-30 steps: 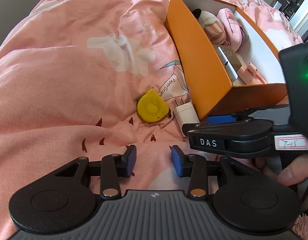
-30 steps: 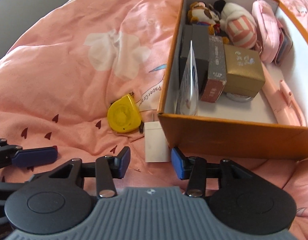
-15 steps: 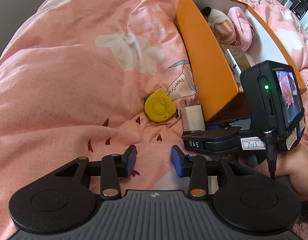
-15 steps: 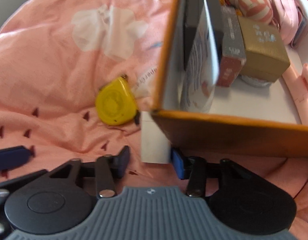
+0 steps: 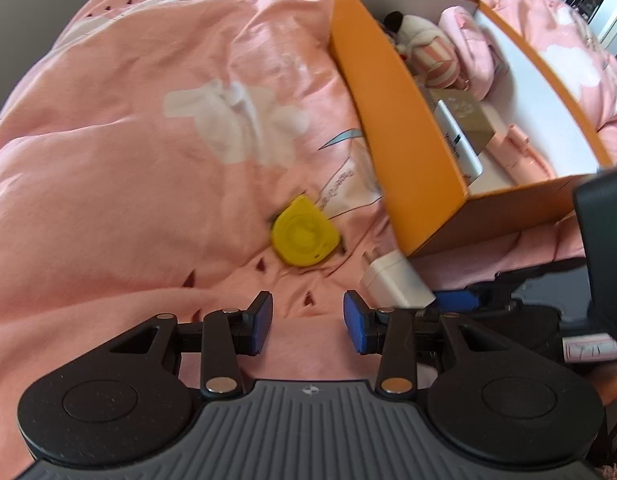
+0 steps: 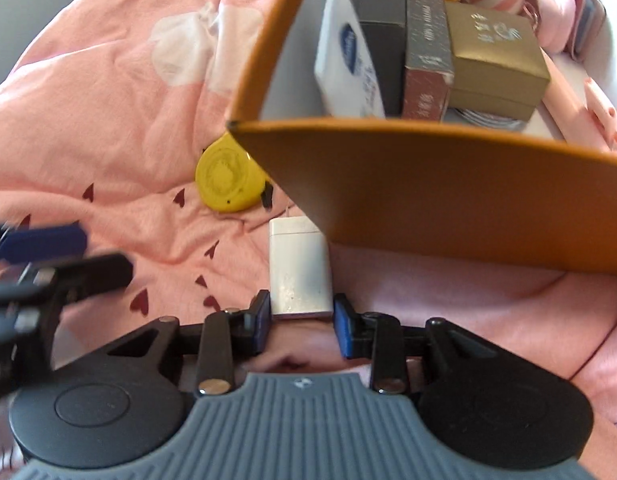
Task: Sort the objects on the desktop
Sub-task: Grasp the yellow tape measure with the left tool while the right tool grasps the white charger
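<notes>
Bed w/ pink quilt, heart & cloud print.
Orange box: open top, lies on quilt; holds striped plush toy, gold box, grey & dark cartons, white carton w/ blue logo, pink items.
Yellow tape measure: on quilt, just left of box corner.
White charger plug: on quilt, beside box's near corner.
Right tongs: have just been closing; blue pads now against both sides of charger's near end.
Left tongs: part open, nothing between, over bare quilt near charger.
</notes>
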